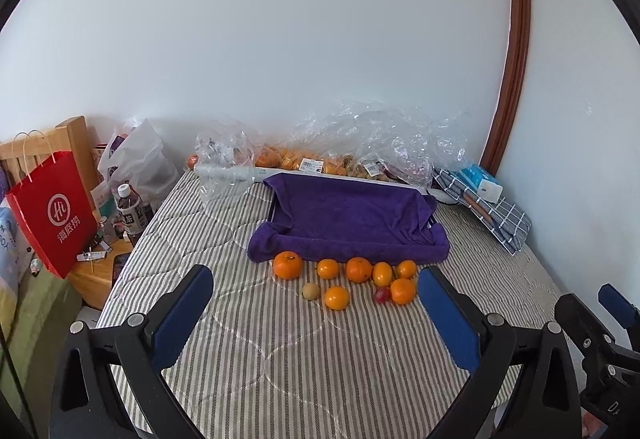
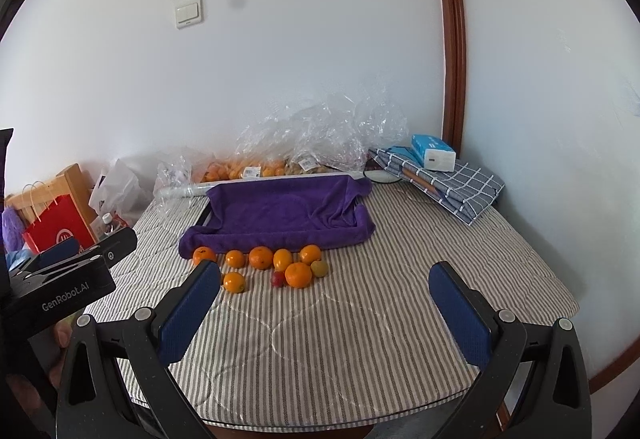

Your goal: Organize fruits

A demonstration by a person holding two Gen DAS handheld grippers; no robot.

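Task not yet begun, judged from the layout. Loose fruits are grouped on the striped bed cover (image 1: 280,359), just in front of the purple towel (image 1: 352,215). The towel is draped over a shallow tray, whose rim shows at the left corner (image 1: 273,210); probably laid as padding so fruit lands soft and does not roll, which marks it as the likely drop zone. It is empty.

Fruits seen: a large orange (image 1: 287,265) at the left end of the row, touching or nearly touching the towel edge; more oranges in a row to its right; a small yellowish fruit (image 1: 311,291) and a small red fruit (image 1: 381,295) in the nearer row. Several are touching each other on the right side, so a clean pick there is judged harder.

Left tongs (image 1: 316,319) are spread wide, nothing pinched, held low and back from the fruit, aimed at the cluster. Right tongs (image 2: 324,319) are likewise spread wide and empty, held back, fruit up and left in that view. Both appear poised for a first approach.

Clear plastic bags (image 1: 360,143) with more oranges are along the wall behind the tray, probably the source packaging.
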